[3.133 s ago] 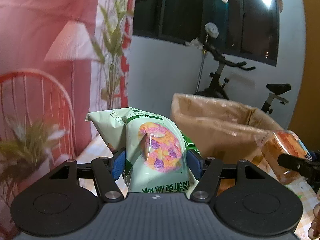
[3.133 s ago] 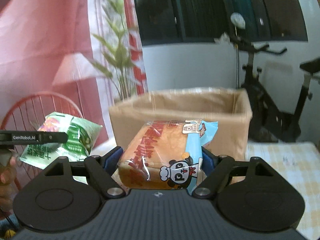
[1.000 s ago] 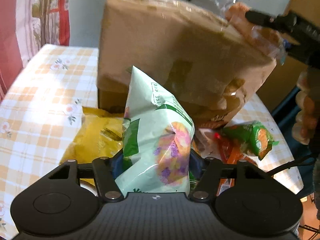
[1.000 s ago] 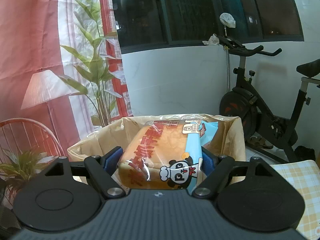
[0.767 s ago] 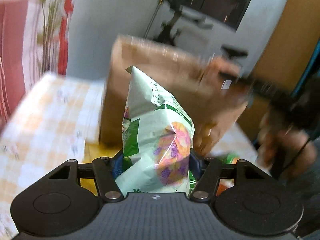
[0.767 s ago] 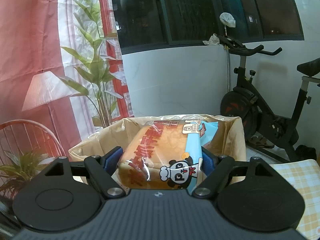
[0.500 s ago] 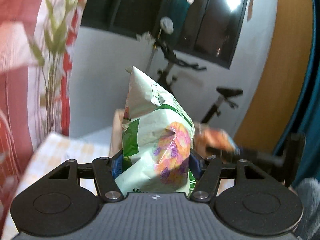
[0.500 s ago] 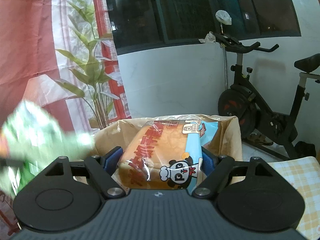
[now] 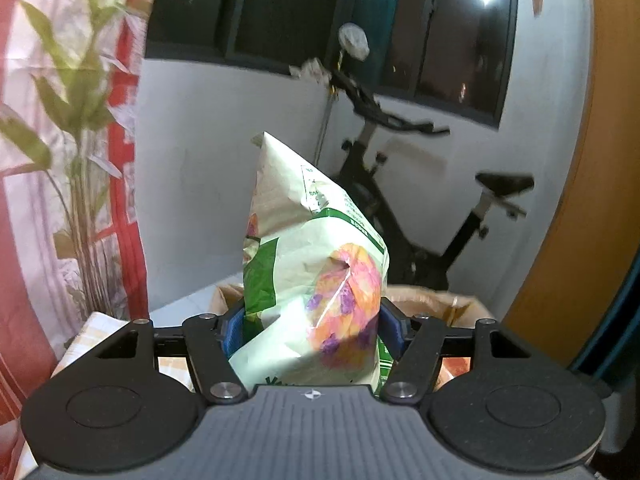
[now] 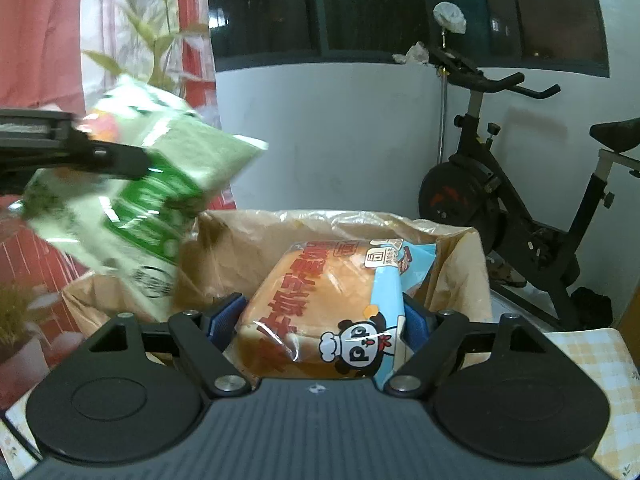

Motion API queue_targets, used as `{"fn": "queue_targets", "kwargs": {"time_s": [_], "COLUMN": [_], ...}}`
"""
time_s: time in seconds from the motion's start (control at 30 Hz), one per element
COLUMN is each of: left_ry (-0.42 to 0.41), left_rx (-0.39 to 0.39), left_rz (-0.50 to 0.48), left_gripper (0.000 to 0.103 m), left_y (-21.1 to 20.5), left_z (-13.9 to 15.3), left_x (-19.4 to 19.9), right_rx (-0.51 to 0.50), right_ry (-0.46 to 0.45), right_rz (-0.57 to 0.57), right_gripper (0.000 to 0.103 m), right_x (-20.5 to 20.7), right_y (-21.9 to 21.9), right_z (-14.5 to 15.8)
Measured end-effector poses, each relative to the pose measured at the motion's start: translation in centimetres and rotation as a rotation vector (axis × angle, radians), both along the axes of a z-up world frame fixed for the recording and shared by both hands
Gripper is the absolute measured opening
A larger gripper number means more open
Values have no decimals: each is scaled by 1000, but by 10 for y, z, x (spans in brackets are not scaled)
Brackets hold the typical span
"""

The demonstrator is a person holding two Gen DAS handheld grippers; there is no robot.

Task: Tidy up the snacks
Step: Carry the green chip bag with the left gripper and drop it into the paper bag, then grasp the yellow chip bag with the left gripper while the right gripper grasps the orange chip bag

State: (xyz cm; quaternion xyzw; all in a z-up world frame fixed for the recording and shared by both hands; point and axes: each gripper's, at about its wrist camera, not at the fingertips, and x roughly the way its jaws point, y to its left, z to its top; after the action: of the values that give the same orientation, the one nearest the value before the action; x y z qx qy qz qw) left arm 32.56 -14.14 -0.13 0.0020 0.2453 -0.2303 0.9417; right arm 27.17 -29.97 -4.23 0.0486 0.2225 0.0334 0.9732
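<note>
Holding a green snack bag (image 9: 316, 280) upright, the left gripper (image 9: 312, 326) has just been opening slightly, pads touching it; box (image 9: 436, 300) lies just ahead. Right gripper (image 10: 324, 318) clamps a bread pack (image 10: 320, 304) above it. Risk: loosened bag slips outside.

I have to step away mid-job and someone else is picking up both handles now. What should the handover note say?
Left claw: the green snack bag stands upright between its pads; the jaws have just been opening, so the grip may be loosening. It hangs over the left rim of the cardboard box.
Right claw: shut on the wrapped bread loaf, held above the box opening.
Done: both snacks lifted and brought to the box.
Left: lower each into the box and let go. The box's inside is hidden, so check for room.
</note>
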Motion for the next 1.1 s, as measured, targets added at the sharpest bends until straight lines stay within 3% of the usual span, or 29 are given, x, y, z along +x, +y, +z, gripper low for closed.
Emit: {"fn": "queue_targets", "kwargs": {"time_s": [0.17, 0.27, 0.37, 0.8, 0.93, 1.1], "left_ry": [103, 115, 124, -16, -36, -16], "left_rx": [55, 63, 57, 31, 45, 42], "left_rz": [-18, 2, 14, 57, 103, 151], "left_gripper": [76, 85, 86, 85, 85, 85], "left_y": [2, 14, 25, 105, 132, 148], "left_z": [-21, -26, -25, 13, 3, -28], "left_x": [14, 13, 16, -60, -89, -117], "right_rx": [3, 0, 4, 99, 100, 87], "right_ry": [35, 26, 22, -48, -55, 9], "right_rz": [-6, -6, -10, 11, 38, 45], "right_gripper": [83, 85, 89, 91, 91, 91], "right_x": [7, 5, 2, -57, -87, -116], "right_y": [-1, -2, -3, -11, -11, -8], "right_z": [-4, -2, 2, 35, 31, 6]}}
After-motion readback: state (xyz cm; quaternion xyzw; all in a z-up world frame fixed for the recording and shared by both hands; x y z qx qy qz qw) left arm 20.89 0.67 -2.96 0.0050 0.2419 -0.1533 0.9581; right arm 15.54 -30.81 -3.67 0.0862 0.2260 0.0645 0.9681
